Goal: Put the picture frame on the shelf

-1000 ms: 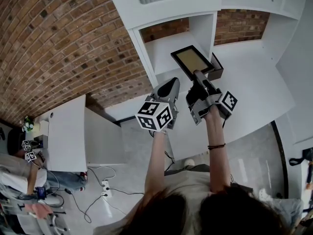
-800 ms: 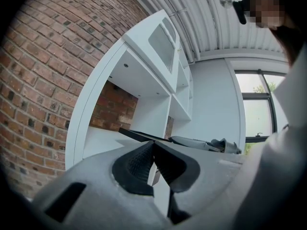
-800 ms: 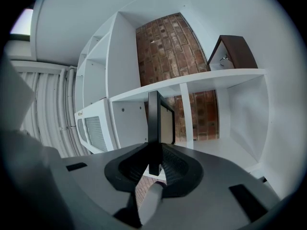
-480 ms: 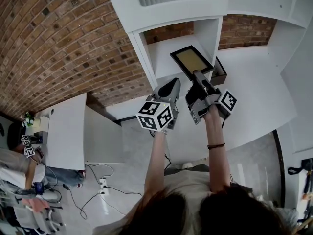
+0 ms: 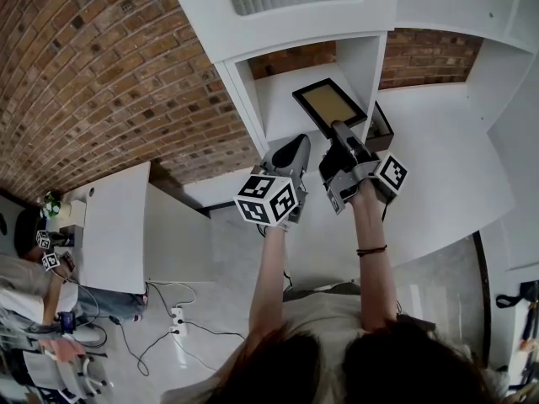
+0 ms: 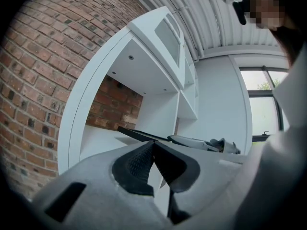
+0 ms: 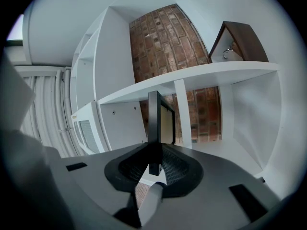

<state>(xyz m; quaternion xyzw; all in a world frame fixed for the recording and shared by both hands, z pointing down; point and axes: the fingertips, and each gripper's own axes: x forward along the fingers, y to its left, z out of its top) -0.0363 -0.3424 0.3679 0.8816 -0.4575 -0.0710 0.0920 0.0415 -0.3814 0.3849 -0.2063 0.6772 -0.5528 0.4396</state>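
We're pinching the black picture frame (image 5: 330, 106) edge-on in the right gripper (image 5: 341, 133), hovering it upper-middle by the white shelf (image 5: 282, 99), so it's not set down yet, and the left gripper (image 5: 296, 144) is idling with its jaws pressed together on nothing.

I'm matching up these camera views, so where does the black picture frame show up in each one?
Head view: black rectangular picture frame upper centre, gripped by the right tongs, before the white shelf.
Left gripper view: dark edge-on sliver at centre, just above the left tongs.
Right gripper view: edge-on, centre, between the right tongs.
Shared landmark: red brick wall behind the shelf.
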